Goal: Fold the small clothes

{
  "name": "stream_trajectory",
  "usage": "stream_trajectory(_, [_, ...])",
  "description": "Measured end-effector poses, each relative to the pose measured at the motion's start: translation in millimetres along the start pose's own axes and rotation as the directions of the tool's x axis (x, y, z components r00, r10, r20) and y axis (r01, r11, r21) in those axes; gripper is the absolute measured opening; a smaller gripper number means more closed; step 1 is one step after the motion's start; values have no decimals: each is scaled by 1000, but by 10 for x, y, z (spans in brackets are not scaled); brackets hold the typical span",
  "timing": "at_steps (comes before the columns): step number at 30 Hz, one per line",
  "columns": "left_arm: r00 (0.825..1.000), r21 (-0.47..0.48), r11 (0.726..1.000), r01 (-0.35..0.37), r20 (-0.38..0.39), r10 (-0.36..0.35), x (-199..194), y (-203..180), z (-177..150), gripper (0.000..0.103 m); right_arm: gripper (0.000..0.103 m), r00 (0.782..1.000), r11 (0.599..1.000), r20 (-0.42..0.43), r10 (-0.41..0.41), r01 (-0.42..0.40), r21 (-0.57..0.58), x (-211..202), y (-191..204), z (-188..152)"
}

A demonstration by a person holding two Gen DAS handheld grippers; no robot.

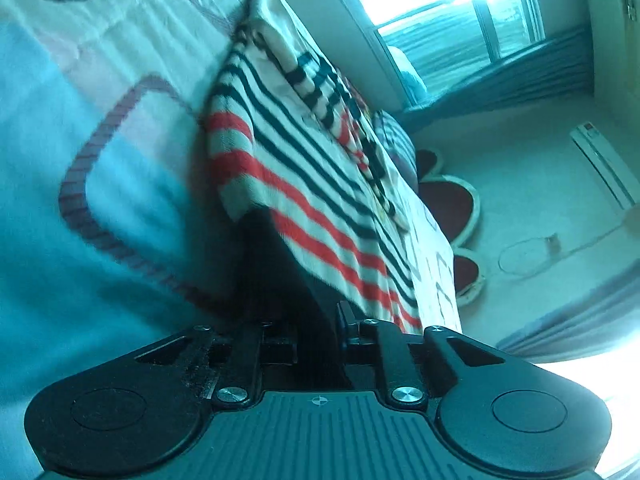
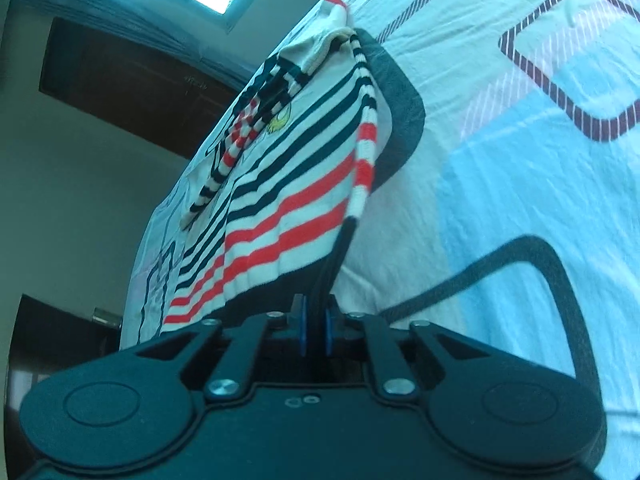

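A small knitted sweater (image 1: 304, 168) with white, navy and red stripes lies on the bed, its hem end lifted. It also shows in the right wrist view (image 2: 288, 184), with a sleeve folded across its chest. My left gripper (image 1: 320, 312) is shut on the sweater's hem, which drapes over its dark fingers. My right gripper (image 2: 316, 320) is shut on the other hem corner, with the cloth rising from between its blue-edged pads.
The bed sheet (image 1: 80, 184) is white and pale blue with dark red square outlines (image 2: 572, 64). Past the bed edge lie the floor, a red scalloped rug (image 1: 452, 208) and a window (image 1: 440, 12). A dark door (image 2: 132, 80) stands beyond the bed.
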State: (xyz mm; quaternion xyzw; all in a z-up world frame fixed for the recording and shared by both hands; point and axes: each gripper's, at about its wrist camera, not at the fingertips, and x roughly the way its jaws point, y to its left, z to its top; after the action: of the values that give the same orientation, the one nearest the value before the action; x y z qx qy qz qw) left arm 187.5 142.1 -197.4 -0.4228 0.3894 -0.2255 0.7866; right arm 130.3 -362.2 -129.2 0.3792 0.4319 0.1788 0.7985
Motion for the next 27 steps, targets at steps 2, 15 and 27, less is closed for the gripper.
stream_trajectory(2, [1000, -1, 1000, -9, -3, 9, 23, 18, -55, 17, 20, 1000, 1000, 4, 5, -5, 18, -1, -28, -29])
stream_trajectory(15, [992, 13, 999, -38, 122, 36, -93, -70, 56, 6, 6, 993, 985, 68, -92, 101, -140, 12, 320, -20])
stream_trajectory(27, [982, -22, 992, -127, 140, 129, -164, 142, 18, 6, 6, 985, 978, 74, -158, 167, -129, -57, 46, -65])
